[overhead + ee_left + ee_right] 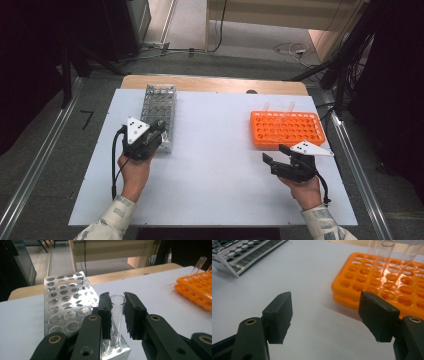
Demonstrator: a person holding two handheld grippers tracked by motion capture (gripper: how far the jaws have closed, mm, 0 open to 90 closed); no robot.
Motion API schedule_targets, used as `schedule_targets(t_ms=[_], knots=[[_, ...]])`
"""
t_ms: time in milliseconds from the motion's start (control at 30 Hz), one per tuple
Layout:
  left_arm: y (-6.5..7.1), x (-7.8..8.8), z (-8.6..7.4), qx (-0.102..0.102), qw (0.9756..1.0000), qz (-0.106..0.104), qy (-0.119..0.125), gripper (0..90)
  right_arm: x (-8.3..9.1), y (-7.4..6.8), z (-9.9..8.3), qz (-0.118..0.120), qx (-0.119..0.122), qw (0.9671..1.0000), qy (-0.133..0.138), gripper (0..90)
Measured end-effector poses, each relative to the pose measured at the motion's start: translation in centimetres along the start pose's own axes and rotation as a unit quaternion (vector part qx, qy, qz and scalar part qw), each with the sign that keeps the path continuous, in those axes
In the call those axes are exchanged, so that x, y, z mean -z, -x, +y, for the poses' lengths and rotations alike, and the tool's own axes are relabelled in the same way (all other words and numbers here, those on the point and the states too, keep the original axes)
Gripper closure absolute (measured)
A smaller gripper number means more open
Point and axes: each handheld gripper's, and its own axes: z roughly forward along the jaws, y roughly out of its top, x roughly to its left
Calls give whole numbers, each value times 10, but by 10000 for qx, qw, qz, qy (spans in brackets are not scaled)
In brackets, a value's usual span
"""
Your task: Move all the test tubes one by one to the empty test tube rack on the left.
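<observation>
A clear glass test tube [116, 322] stands upright in the near corner hole of the metal rack [65, 305], and my left gripper [117, 298] is shut on it just below its rim. From above, that gripper [161, 128] sits at the near end of the metal rack [159, 111] on the table's left. My right gripper [274, 153] hovers open at the near left corner of the orange rack [287, 128]. In the right gripper view its jaws [325, 307] stand wide apart with only the white table between them, and the orange rack [387, 282] lies just ahead.
Clear tubes [384, 255] stand at the far side of the orange rack. The white table sheet [215, 165] spreads between the two racks. Its wooden edge [215, 84] runs along the back, with cables on the floor beyond.
</observation>
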Motion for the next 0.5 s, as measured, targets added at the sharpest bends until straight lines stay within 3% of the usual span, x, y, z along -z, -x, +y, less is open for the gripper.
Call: schedule_targets(t_ms=[233, 500], knots=[[4, -7, -14, -61, 9996, 170, -202, 756, -1, 7, -2, -231, 15, 9997, -25, 252], [1, -9, -21, 120, 9991, 130, -385, 743, -2, 17, -3, -482, -113, 9988, -10, 255]])
